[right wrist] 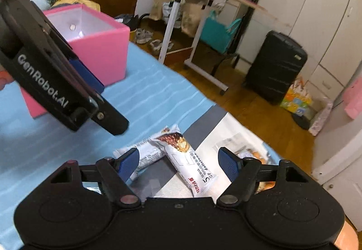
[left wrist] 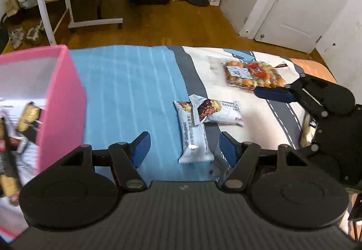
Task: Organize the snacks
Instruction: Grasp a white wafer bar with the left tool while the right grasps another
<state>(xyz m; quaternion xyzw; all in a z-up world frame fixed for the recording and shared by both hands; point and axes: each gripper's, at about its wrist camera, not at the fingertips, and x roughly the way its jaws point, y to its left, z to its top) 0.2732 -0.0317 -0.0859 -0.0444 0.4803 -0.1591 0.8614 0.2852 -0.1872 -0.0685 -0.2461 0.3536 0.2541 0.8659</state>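
Observation:
Two white-wrapped snack bars lie crossed on the bed. The long bar rests between the pads of my left gripper, which stands open above it without touching. The other bar lies just beyond. In the right wrist view that bar sits between the spread pads of my open right gripper, overlapping the long bar. A clear bag of orange snacks lies farther right. The pink box stands at the left with packets inside. A blue fingertip of the right gripper reaches in near the orange bag.
The bed has a blue striped blanket and a grey-and-white sheet; its far edge drops to wooden floor. A white rolling stand, a black suitcase and a white door stand beyond. A crumpled clear wrapper lies by the left gripper.

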